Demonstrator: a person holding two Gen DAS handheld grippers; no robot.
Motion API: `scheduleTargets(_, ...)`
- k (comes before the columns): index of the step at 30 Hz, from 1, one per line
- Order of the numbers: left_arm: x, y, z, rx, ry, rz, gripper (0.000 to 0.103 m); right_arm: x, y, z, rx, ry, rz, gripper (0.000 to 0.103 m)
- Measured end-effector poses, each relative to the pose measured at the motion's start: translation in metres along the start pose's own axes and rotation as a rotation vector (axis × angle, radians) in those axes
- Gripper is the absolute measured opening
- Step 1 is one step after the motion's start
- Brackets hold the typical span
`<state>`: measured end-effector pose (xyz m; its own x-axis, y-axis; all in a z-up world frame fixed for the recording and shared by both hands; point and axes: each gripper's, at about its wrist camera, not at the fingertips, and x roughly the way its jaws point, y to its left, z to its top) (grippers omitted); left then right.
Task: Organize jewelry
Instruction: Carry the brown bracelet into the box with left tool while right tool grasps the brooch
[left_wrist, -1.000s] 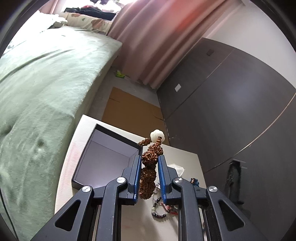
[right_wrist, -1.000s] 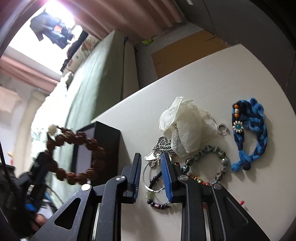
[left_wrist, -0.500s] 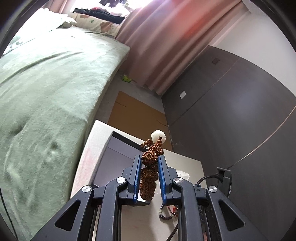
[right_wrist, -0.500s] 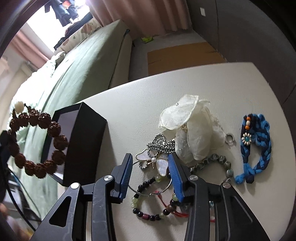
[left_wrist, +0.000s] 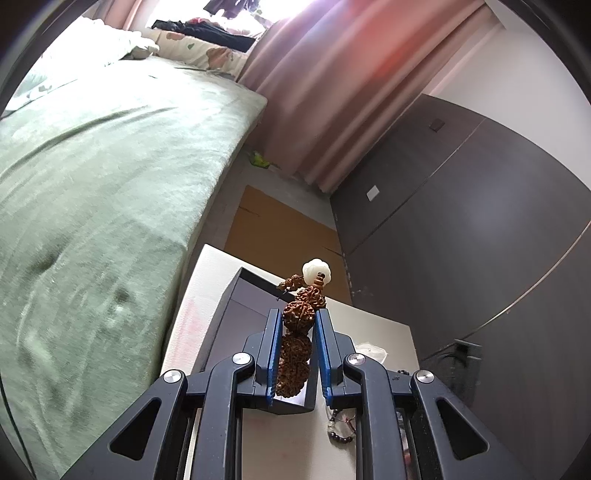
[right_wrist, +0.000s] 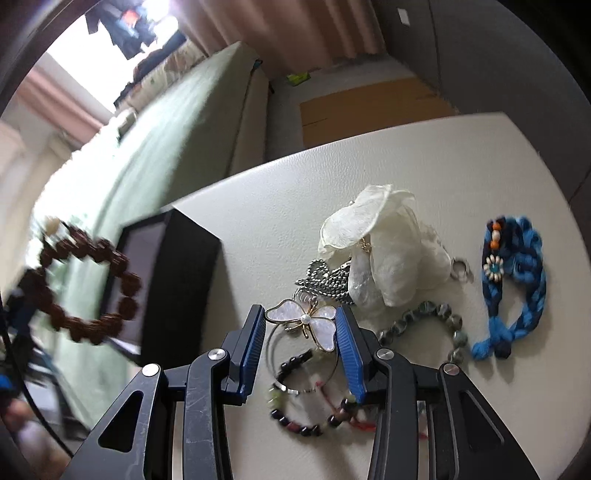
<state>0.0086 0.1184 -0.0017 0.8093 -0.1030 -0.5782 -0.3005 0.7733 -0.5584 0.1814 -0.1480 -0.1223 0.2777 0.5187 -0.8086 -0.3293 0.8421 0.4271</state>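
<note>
Left gripper (left_wrist: 295, 325) clamps the brown bead bracelet (left_wrist: 295, 332), lower loop hidden between its fingers. Right gripper (right_wrist: 301, 323) stands part open around the butterfly brooch (right_wrist: 303, 320), not gripping; black box (right_wrist: 173, 280) at 9 o'clock, blurred.

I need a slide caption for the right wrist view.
Right gripper open around a butterfly brooch among bracelets.

Left gripper (left_wrist: 297, 325): jaws clamped on a load, tilted moderately downward. Right gripper (right_wrist: 301, 325): jaws parted, gripping nothing, angled steeply downward.
</note>
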Motion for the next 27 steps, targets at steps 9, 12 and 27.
scheduleTargets(9, -0.004, 0.003, 0.004, -0.012, -0.024, -0.013, 0.018, -0.029, -0.014, -0.007, 0.084, 0.005, 0.238, 0.040)
scheduleTargets(12, -0.004, 0.005, 0.008, -0.015, -0.034, -0.016, 0.018, -0.037, -0.019, -0.013, 0.105, 0.000, 0.311, 0.040)
scheduleTargets(27, -0.013, 0.031, 0.021, -0.080, -0.075, -0.001, 0.018, -0.005, 0.042, -0.005, 0.095, -0.030, 0.552, 0.041)
